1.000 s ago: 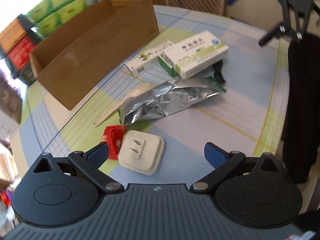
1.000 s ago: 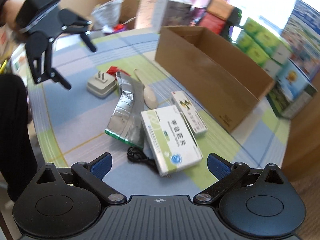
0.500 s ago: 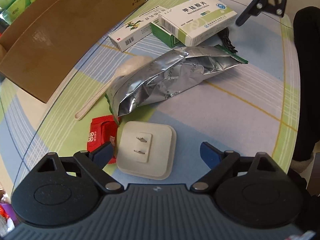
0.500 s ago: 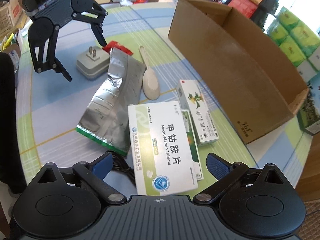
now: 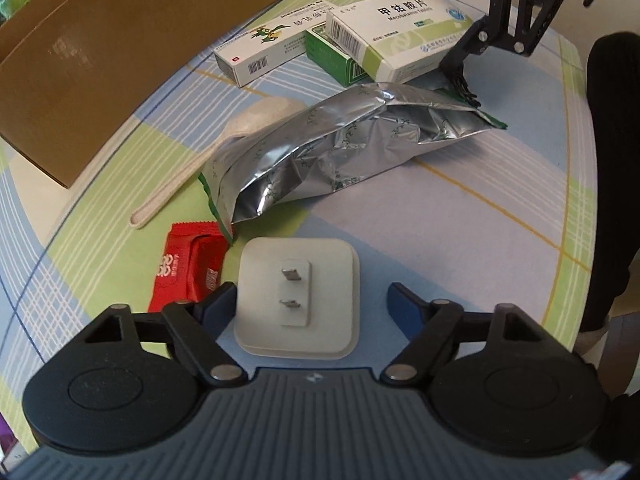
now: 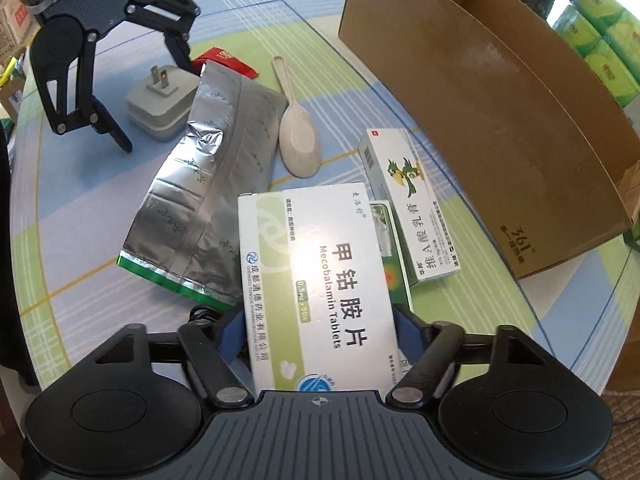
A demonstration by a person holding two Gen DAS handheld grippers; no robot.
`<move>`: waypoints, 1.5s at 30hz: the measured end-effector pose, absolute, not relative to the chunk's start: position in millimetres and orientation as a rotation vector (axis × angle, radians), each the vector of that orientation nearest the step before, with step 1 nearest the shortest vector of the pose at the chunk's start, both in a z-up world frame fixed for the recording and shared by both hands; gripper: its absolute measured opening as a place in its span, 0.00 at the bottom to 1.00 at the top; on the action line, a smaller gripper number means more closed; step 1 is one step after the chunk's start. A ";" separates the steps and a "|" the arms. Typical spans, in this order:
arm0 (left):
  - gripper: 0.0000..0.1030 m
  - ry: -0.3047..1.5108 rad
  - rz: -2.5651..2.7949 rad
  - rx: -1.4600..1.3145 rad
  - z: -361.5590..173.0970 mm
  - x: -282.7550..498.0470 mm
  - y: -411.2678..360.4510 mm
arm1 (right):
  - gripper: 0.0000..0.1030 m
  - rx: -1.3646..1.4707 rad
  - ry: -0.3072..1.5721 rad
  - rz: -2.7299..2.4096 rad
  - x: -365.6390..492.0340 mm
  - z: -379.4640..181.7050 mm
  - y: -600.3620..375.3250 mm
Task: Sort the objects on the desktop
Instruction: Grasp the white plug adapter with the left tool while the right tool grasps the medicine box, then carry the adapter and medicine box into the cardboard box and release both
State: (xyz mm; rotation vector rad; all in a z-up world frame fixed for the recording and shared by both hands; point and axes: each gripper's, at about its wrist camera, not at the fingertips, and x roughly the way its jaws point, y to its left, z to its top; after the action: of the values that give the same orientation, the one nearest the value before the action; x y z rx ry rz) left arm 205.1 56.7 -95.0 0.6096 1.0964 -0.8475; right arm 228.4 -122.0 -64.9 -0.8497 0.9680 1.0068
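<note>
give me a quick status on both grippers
Left gripper open, straddling white plug adapter. Right gripper open around Mecobalamin box. Foil bag between them, not blocking.

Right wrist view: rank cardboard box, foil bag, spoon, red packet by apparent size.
1. cardboard box
2. foil bag
3. spoon
4. red packet, partly hidden behind the bag and farthest from the camera, so its last place is unsure.

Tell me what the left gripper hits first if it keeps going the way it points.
The white plug adapter: it sits between the open jaws of the left gripper, prongs up, left side close to one jaw. Past it lies the foil bag. Height above the table is hard to judge, so it may first meet the adapter's top.
</note>
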 end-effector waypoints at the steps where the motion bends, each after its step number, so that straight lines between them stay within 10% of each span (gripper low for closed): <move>1: 0.66 1.101 -0.849 0.598 -94.1 203.9 56.8 | 0.68 -0.842 0.969 1.004 227.9 -64.3 -122.5; 45: 0.58 1.079 -0.421 0.367 -38.8 148.7 46.4 | 0.66 -0.526 0.942 0.685 182.1 -10.1 -167.4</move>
State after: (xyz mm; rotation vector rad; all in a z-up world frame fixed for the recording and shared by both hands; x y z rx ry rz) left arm 148.7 46.4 -38.8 0.3671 1.0794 -0.4214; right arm 182.1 -167.4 -10.1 -0.5261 0.9416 0.6853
